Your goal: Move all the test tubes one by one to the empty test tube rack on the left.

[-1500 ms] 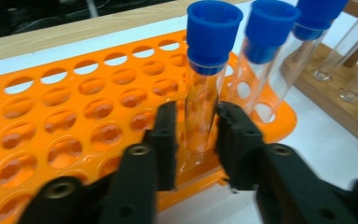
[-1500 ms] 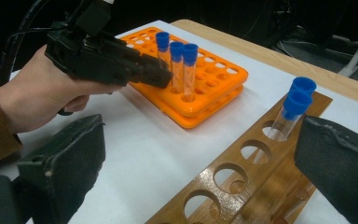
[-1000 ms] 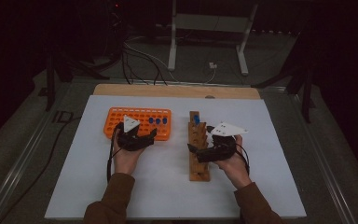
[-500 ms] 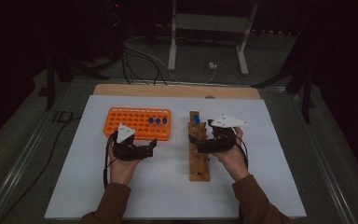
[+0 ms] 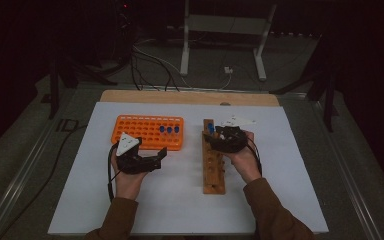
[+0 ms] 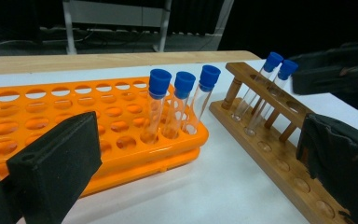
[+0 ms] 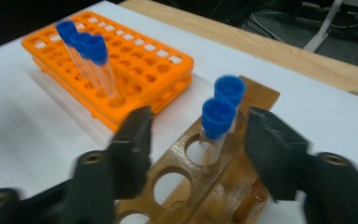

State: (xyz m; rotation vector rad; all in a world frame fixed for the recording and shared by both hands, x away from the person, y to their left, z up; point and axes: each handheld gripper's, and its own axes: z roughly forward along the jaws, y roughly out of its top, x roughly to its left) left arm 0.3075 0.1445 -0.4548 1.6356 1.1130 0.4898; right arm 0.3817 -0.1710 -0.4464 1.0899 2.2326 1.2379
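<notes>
The white table [image 5: 280, 200] carries an orange rack [image 5: 140, 131] holding three blue-capped tubes [image 6: 179, 105] and a wooden rack [image 5: 214, 167] holding two. The nearer tube [image 7: 216, 122], clear glass, stands upright in its hole between the right gripper [image 7: 196, 140], whose spread jaws have just been closing without contact. The left gripper [image 5: 156, 156] is spread, empty.

Brown sleeves [image 5: 120, 220]; black hand-held gripper [image 5: 156, 156], grey triangular plate, black cable.
</notes>
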